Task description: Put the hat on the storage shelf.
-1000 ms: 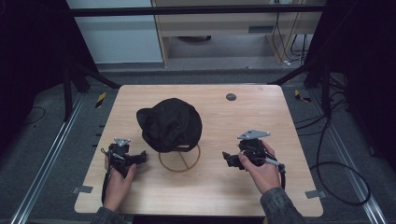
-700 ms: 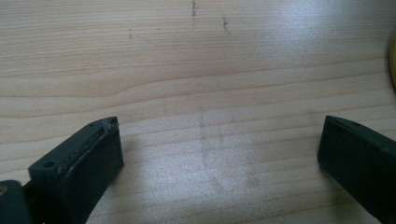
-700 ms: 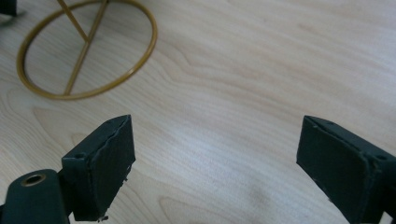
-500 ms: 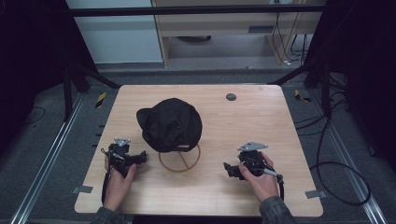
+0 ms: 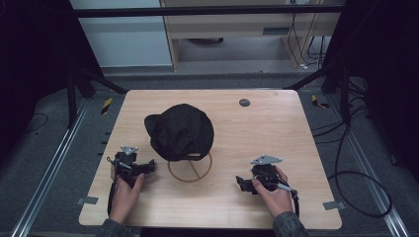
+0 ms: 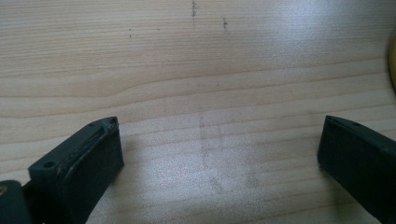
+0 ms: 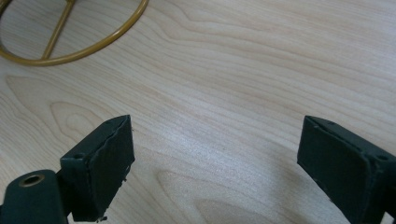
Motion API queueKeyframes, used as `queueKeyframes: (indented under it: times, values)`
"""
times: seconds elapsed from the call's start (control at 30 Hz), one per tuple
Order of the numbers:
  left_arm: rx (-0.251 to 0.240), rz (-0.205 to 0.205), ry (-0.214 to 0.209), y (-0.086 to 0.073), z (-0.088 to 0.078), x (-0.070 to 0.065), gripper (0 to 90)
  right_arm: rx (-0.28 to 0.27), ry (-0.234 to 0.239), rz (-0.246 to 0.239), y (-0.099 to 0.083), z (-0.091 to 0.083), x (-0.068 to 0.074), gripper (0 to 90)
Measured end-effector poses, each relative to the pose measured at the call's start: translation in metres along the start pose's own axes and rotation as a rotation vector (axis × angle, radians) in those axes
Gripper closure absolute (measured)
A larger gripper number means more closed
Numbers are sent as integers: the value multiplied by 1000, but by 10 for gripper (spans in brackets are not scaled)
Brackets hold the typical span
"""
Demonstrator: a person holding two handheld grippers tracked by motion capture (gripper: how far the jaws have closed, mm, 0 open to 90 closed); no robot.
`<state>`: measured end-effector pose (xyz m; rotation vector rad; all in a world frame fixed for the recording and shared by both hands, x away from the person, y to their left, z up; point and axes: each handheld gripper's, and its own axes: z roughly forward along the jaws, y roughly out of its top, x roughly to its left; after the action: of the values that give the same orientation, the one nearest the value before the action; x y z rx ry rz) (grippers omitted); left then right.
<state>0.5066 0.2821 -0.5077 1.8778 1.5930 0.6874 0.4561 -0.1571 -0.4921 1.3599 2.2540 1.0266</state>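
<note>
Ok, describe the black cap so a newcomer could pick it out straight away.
Start at the light wooden table and look a little left of its middle. There a gold wire stand with a round base carries the black cap. It is the one dark, soft, domed thing, raised off the wood.

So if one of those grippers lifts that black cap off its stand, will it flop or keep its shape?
The black cap looks like soft fabric, so its crown would probably sag. It is likely light. The thin gold wire stand might tip.
</note>
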Motion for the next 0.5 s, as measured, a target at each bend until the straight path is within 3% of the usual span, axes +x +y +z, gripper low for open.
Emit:
queueKeyframes:
  times: [0.3,0.43,0.5]
  values:
    - [0,0,0,0,0,0,0,9,-3,13,-8,10,1,100]
    - [0,1,-1,0,0,0,0,-4,-22,6,-8,12,3,91]
    - [-1,0,-1,1,1,0,0,-7,-58,-28,-9,15,6,79]
